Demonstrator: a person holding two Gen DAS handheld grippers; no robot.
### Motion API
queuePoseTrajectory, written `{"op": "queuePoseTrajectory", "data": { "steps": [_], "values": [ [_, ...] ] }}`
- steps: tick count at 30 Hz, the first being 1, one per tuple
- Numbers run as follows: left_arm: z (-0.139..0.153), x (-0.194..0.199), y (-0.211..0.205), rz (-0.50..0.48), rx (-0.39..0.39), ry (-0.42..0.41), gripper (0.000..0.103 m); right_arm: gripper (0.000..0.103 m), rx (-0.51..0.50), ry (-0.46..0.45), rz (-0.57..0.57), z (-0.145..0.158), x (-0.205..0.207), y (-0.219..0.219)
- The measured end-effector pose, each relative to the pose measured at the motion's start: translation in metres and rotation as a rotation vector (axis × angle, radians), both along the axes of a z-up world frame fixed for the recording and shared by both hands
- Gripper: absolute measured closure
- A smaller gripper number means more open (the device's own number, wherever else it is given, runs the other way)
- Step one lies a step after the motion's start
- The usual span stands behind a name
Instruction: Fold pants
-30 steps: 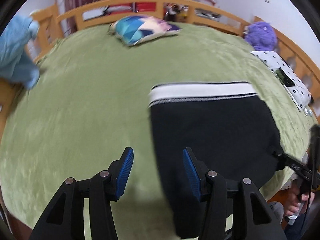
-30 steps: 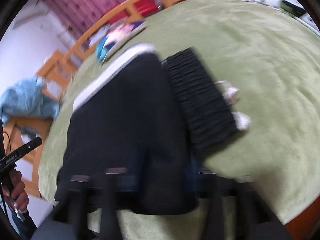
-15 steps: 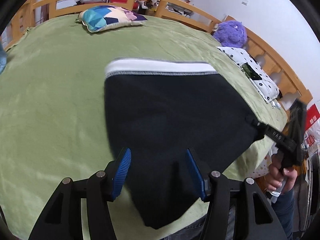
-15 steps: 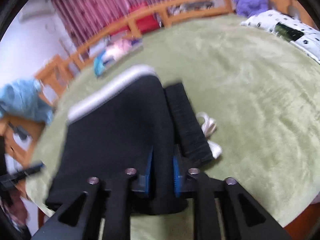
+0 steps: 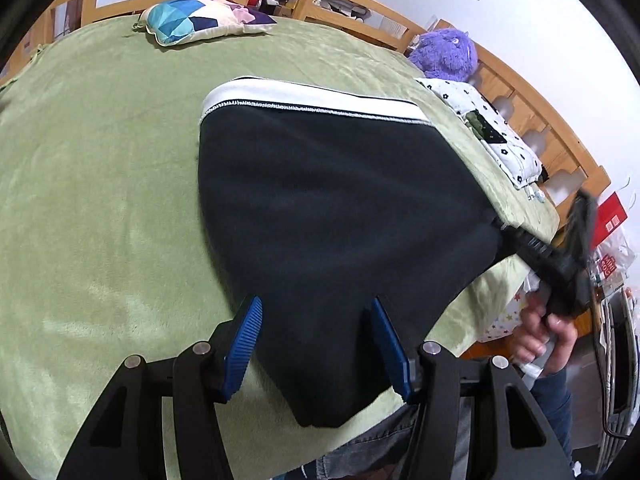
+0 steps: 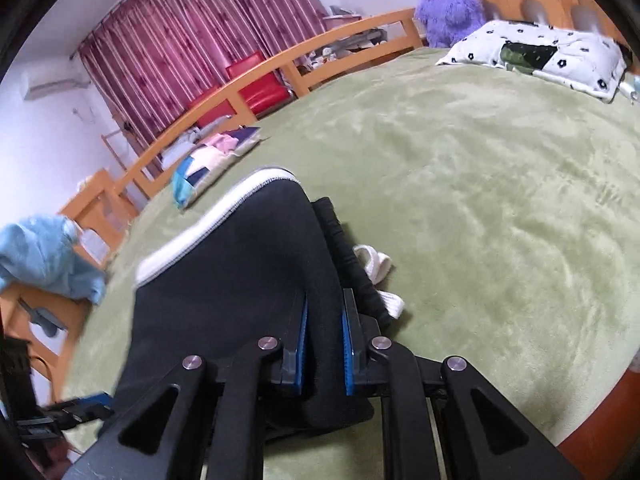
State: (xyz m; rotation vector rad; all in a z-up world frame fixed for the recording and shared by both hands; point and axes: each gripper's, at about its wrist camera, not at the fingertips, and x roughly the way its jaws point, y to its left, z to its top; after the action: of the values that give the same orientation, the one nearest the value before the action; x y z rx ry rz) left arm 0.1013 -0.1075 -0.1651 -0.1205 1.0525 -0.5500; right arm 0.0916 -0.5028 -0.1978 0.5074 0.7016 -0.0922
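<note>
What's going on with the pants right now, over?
Left gripper open, over the black pants, not gripping. Right gripper shut on the pants' edge. Pants partly folded on the green blanket, white drawstring sticking out. Nothing blocking.

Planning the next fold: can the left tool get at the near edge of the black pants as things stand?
Probably yes. The left tool is open with the pants edge lying between its fingers, nothing covering it; the right tool grips a different edge.

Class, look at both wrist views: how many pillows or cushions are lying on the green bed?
2. A geometric-print cushion lies at the far edge by the wooden rail, and a white flower-print pillow lies beside the purple plush toy. Others may be hidden outside the views.
</note>
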Motion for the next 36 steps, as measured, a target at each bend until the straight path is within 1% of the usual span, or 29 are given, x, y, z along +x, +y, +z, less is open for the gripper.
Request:
{"op": "queuePoseTrajectory", "data": {
  "steps": [2, 3, 4, 5, 7, 8, 10, 11, 12, 14, 15, 16, 17, 19, 20, 22, 23, 25, 28, 29, 30, 31, 32, 33, 34, 35, 36],
  "values": [
    [-0.01, 0.001, -0.004, -0.002, 0.005, -0.001, 0.046, 0.076, -0.031, 0.065, 0.007, -0.019, 0.005, 0.002],
    [-0.016, 0.0, -0.005, -0.006, 0.026, -0.002, 0.045, 0.063, -0.061, 0.07, -0.008, -0.023, 0.002, 0.002],
    [-0.023, -0.001, -0.01, -0.016, 0.058, -0.003, 0.043, 0.053, -0.087, 0.07, -0.019, -0.02, -0.002, 0.001],
    [-0.032, -0.004, -0.014, -0.024, 0.106, -0.005, 0.043, 0.053, -0.105, 0.075, -0.016, -0.015, -0.005, 0.0],
    [-0.037, -0.009, -0.015, -0.028, 0.127, -0.018, 0.043, 0.056, -0.131, 0.072, -0.031, 0.0, -0.012, 0.0],
    [-0.036, -0.011, -0.013, -0.026, 0.124, -0.017, 0.043, 0.056, -0.144, 0.057, -0.036, 0.009, -0.018, 0.001],
    [-0.028, -0.013, -0.004, -0.005, 0.078, 0.005, 0.043, 0.056, -0.166, 0.031, 0.002, 0.022, -0.024, 0.009],
    [-0.027, -0.014, -0.001, -0.002, 0.058, 0.011, 0.042, 0.056, -0.177, 0.033, 0.018, 0.023, -0.026, 0.013],
    [-0.03, -0.014, -0.002, -0.014, 0.07, 0.015, 0.041, 0.056, -0.195, 0.047, 0.055, 0.021, -0.025, 0.02],
    [-0.043, -0.014, -0.011, -0.051, 0.133, 0.03, 0.033, 0.056, -0.209, 0.095, 0.105, 0.006, -0.019, 0.03],
    [-0.046, -0.014, -0.011, -0.055, 0.135, 0.03, 0.032, 0.056, -0.22, 0.143, 0.109, -0.005, -0.013, 0.033],
    [-0.043, -0.012, -0.009, -0.06, 0.119, 0.036, 0.032, 0.056, -0.227, 0.195, 0.115, -0.018, -0.007, 0.035],
    [-0.038, -0.01, -0.007, -0.066, 0.107, 0.043, 0.033, 0.056, -0.228, 0.216, 0.123, -0.024, -0.004, 0.038],
    [-0.023, -0.005, -0.001, -0.056, 0.096, 0.02, 0.035, 0.055, -0.234, 0.197, 0.14, -0.013, -0.002, 0.036],
    [-0.011, -0.002, 0.003, -0.038, 0.104, -0.021, 0.035, 0.055, -0.238, 0.178, 0.147, -0.003, -0.001, 0.034],
    [0.003, 0.005, 0.007, -0.03, 0.116, -0.068, 0.035, 0.055, -0.248, 0.107, 0.134, 0.021, 0.003, 0.029],
    [0.01, 0.011, 0.008, -0.028, 0.123, -0.082, 0.035, 0.053, -0.249, 0.084, 0.133, 0.027, 0.007, 0.027],
    [0.019, 0.026, 0.009, -0.004, 0.131, -0.093, 0.035, 0.046, -0.248, 0.051, 0.147, 0.04, 0.031, 0.025],
    [0.022, 0.046, 0.011, 0.018, 0.123, -0.092, 0.035, 0.045, -0.266, 0.07, 0.166, 0.039, 0.081, 0.026],
    [0.021, 0.051, 0.011, 0.029, 0.122, -0.092, 0.035, 0.045, -0.251, 0.086, 0.179, 0.036, 0.102, 0.026],
    [0.019, 0.056, 0.013, 0.036, 0.121, -0.088, 0.034, 0.045, -0.236, 0.093, 0.19, 0.033, 0.113, 0.027],
    [0.017, 0.062, 0.014, 0.045, 0.12, -0.077, 0.034, 0.045, -0.214, 0.122, 0.206, 0.027, 0.13, 0.027],
    [0.014, 0.068, 0.017, 0.051, 0.114, -0.063, 0.034, 0.048, -0.202, 0.152, 0.213, 0.019, 0.144, 0.024],
    [0.012, 0.073, 0.014, 0.054, 0.109, -0.052, 0.034, 0.069, -0.16, 0.166, 0.237, 0.012, 0.154, 0.023],
    [0.008, 0.079, 0.013, 0.06, 0.106, -0.036, 0.034, 0.086, -0.143, 0.157, 0.244, 0.01, 0.156, 0.022],
    [0.005, 0.082, 0.013, 0.069, 0.105, -0.019, 0.034, 0.089, -0.137, 0.11, 0.224, 0.015, 0.152, 0.019],
    [0.003, 0.086, 0.011, 0.072, 0.1, -0.009, 0.034, 0.09, -0.111, 0.081, 0.23, 0.018, 0.148, 0.015]
  ]
}}
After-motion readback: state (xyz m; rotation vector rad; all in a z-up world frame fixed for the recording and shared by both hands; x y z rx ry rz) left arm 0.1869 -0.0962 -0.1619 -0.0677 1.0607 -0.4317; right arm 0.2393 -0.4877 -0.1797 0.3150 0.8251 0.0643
